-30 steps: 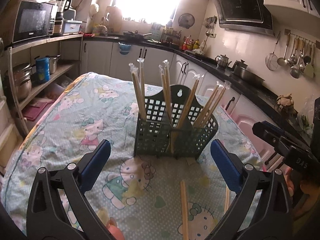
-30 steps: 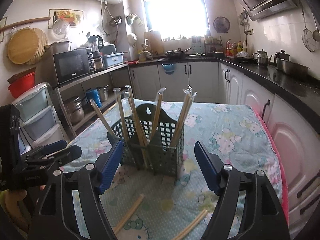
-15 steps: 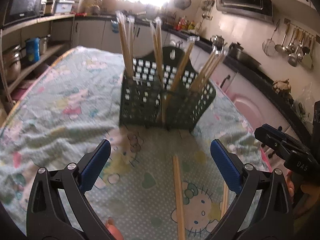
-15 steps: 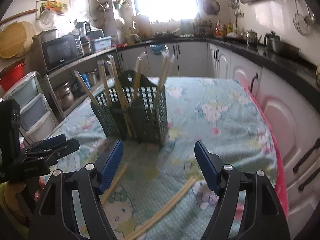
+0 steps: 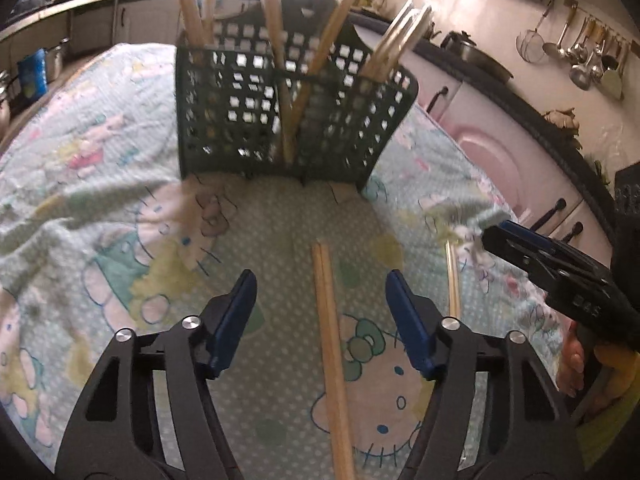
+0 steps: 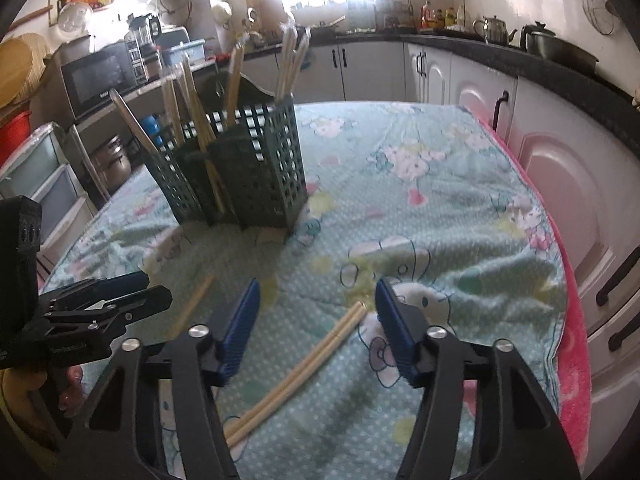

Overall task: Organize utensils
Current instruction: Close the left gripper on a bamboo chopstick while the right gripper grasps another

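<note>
A dark green mesh utensil holder (image 5: 288,108) stands on the Hello Kitty cloth and holds several chopstick pairs; it also shows in the right wrist view (image 6: 248,168). My left gripper (image 5: 320,320) is open, low over the cloth, with one pair of wooden chopsticks (image 5: 334,356) lying between its fingers. My right gripper (image 6: 316,324) is open above a second pair of chopsticks (image 6: 308,364), which lies diagonally between its fingers. That second pair shows in the left wrist view (image 5: 452,276) beside my right gripper (image 5: 552,268). The left gripper (image 6: 104,312) shows in the right wrist view.
The table cloth (image 6: 440,208) is rumpled near the right edge, where a pink layer (image 6: 576,360) hangs. White cabinets (image 6: 568,168) run close along the right. A shelf with a microwave (image 6: 100,76) stands behind the holder on the left.
Both grippers have tilted down and moved closer to the cloth. Each one's fingers have narrowed around a pair of chopsticks lying there. The holder has not moved.
</note>
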Available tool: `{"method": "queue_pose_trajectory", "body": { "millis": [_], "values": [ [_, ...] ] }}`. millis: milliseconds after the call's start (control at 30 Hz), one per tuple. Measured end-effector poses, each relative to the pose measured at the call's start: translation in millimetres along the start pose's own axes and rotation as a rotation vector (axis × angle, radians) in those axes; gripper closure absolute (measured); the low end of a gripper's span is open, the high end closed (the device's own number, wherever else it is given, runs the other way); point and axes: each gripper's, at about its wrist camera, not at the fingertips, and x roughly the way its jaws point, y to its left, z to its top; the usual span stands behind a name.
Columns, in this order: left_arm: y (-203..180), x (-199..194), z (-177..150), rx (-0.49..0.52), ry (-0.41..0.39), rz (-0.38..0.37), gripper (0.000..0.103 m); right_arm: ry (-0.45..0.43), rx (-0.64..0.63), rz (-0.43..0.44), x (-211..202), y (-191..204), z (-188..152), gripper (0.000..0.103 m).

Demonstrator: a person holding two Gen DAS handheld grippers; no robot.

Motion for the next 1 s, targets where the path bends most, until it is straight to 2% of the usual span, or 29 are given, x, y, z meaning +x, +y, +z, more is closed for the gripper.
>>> {"method": "queue_pose_trajectory", "body": {
  "millis": [67, 133, 200, 533, 900, 1000],
  "values": [
    [1.6, 6.4, -1.2, -0.02, 0.027, -0.024, 0.05, 0.028, 0.016, -0.005, 7.5, -3.3, -0.9, 0.057],
    [1.8, 11.9, -2.6, -0.02, 0.042, -0.017, 0.056, 0.055, 0.027, 0.005, 14.8, -6.2, -2.8, 0.063],
    [1.5, 16.5, -3.6, -0.021, 0.055, -0.014, 0.059, 0.077, 0.039, -0.003, 21.9, -9.4, -5.9, 0.064],
    [-5.3, 34.1, 3.8, 0.015, 0.08, 0.01, 0.059, 0.155, 0.121, 0.031, 49.9, -26.5, -13.8, 0.064],
    [-12.6, 48.4, 12.8, 0.047, 0.093, 0.054, 0.059, 0.17, 0.161, 0.065, 69.7, -30.8, -2.1, 0.064],
    [-15.1, 51.0, 14.8, 0.056, 0.097, 0.067, 0.059, 0.167, 0.145, 0.043, 73.0, -28.9, 0.6, 0.072]
  ]
}}
